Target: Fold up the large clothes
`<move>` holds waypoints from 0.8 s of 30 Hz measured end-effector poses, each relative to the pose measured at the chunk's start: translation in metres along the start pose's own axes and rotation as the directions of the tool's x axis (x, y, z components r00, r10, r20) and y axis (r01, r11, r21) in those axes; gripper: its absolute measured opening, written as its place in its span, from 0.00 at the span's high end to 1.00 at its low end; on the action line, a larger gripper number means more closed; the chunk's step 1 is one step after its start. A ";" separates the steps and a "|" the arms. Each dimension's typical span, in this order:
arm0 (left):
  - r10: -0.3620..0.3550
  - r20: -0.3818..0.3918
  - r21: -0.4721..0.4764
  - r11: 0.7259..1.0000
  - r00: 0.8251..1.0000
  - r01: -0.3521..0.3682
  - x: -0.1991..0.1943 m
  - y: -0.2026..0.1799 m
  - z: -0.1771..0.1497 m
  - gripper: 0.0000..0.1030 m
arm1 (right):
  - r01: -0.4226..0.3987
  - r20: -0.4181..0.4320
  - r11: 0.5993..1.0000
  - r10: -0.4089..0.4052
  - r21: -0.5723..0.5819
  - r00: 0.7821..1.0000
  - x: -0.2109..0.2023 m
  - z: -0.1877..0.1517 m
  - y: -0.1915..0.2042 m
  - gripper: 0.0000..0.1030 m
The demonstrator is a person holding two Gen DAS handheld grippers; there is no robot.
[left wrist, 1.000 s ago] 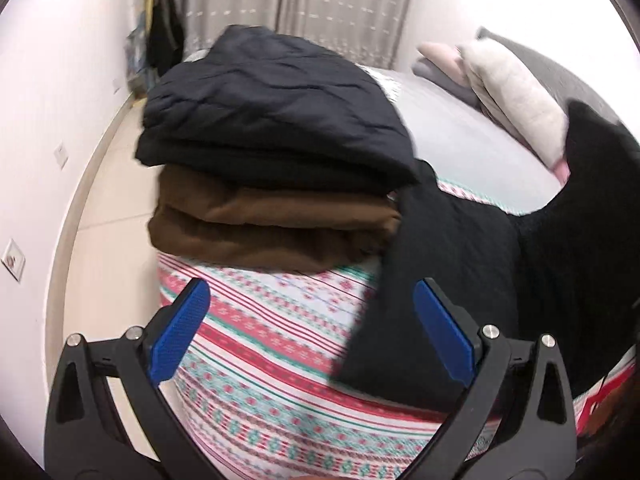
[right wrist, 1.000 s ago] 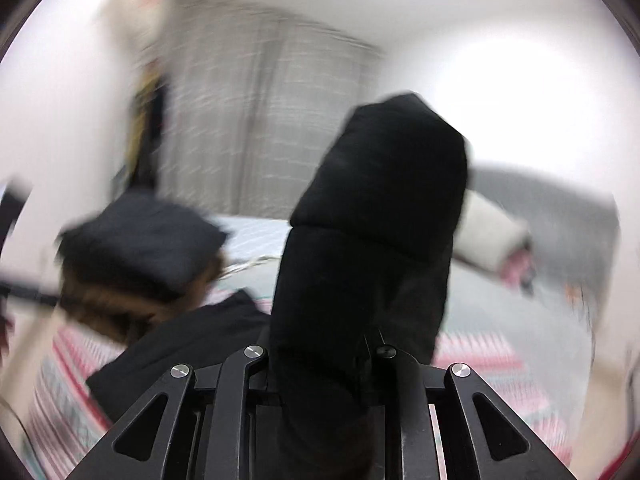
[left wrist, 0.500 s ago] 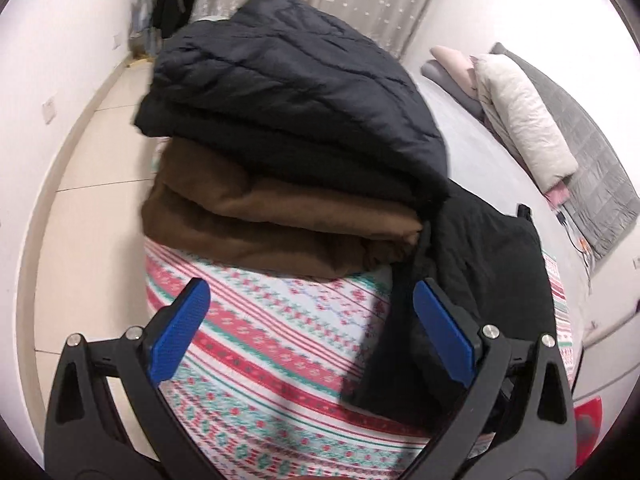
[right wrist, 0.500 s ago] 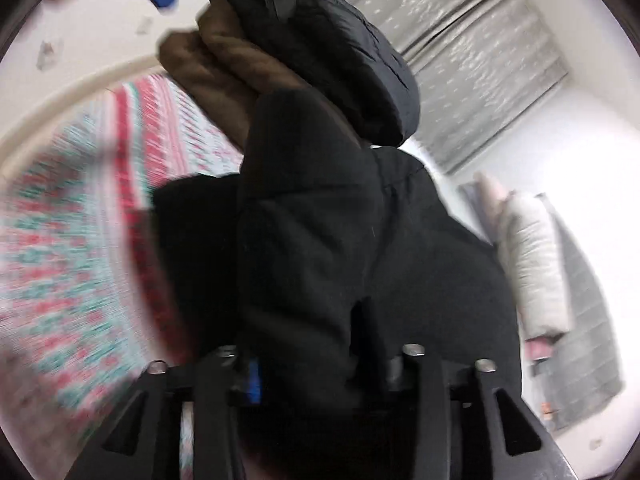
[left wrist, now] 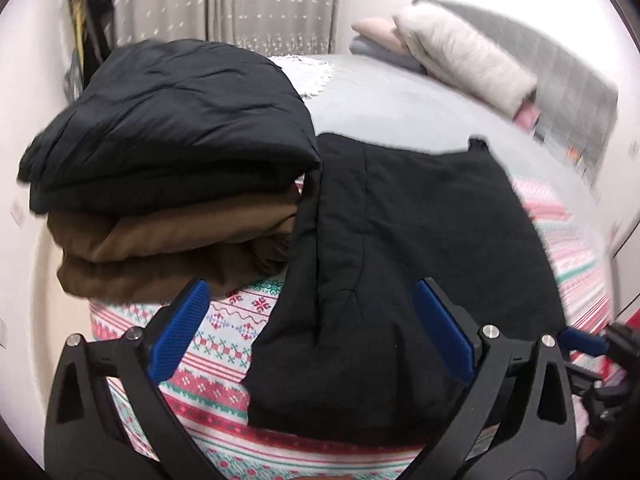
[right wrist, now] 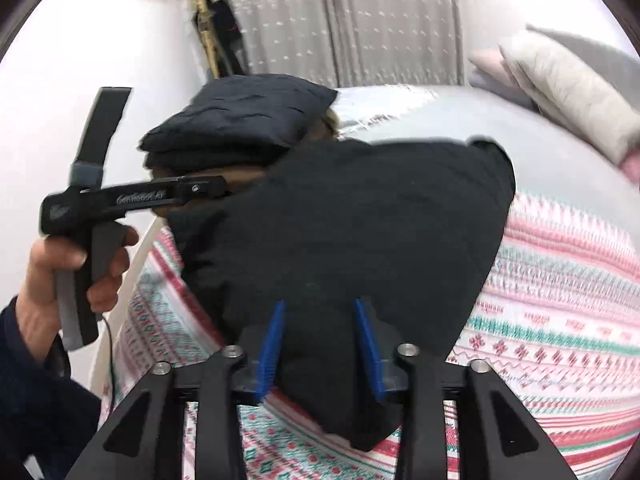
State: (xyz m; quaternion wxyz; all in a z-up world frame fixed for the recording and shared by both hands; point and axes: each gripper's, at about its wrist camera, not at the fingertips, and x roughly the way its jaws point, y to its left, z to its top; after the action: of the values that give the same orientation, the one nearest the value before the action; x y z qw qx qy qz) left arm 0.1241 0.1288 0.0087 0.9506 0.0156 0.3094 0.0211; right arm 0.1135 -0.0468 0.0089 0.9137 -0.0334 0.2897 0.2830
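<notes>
A folded black fleece garment (left wrist: 404,248) lies on the patterned bedspread (left wrist: 224,364), its left edge against a stack of folded clothes. It also shows in the right wrist view (right wrist: 352,224). My left gripper (left wrist: 312,332) is open and empty, held above the garment's near left part. My right gripper (right wrist: 322,340) has its blue pads on either side of the garment's near edge, with a thick fold of cloth between them. The left gripper also shows in the right wrist view (right wrist: 208,188), held in a hand.
The stack has a dark quilted jacket (left wrist: 172,128) on top of a brown garment (left wrist: 168,248), at the bed's left edge. Pillows (left wrist: 460,60) lie at the far right on a grey sheet (left wrist: 400,108). Curtains (left wrist: 240,0) hang behind.
The black garment hung lifted from my right gripper; it has come down flat on the bed beside the stack. My right gripper has come down with it. My left gripper stayed open, shifting right.
</notes>
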 end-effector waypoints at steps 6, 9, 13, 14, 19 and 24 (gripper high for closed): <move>-0.034 -0.159 -0.040 0.999 0.987 0.028 0.035 0.003 -0.016 0.24 | 0.009 -0.109 0.998 -0.003 0.059 0.994 0.024 -0.011 -0.018 0.66; -0.038 -0.199 -0.038 0.999 0.979 0.031 0.040 0.003 -0.021 0.33 | 0.006 -0.154 0.997 0.004 0.071 0.988 0.046 -0.023 -0.024 0.66; 0.001 -0.196 0.003 1.000 0.981 -0.001 0.041 -0.004 -0.028 0.35 | 0.077 -0.175 0.997 -0.080 -0.028 0.981 0.055 -0.027 -0.006 0.66; -0.002 -0.197 0.000 1.000 0.980 0.002 0.040 -0.003 -0.028 0.35 | 0.074 -0.178 0.997 -0.079 -0.033 0.981 0.055 -0.027 -0.005 0.66; -0.057 -0.210 -0.055 0.997 0.976 0.047 0.042 0.006 -0.027 0.35 | -0.097 -0.163 0.992 0.108 0.075 0.981 0.032 -0.003 -0.032 0.65; -0.060 -0.216 -0.049 0.998 0.975 0.050 0.042 0.007 -0.027 0.35 | 0.044 -0.012 0.984 -0.042 0.171 0.999 0.014 0.069 -0.089 0.52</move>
State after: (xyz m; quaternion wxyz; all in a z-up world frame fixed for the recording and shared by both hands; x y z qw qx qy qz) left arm 0.1416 0.1385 -0.0377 0.9113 -0.0161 0.4113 0.0033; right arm 0.2057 -0.0992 0.0494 0.9179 0.0378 0.3159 0.2372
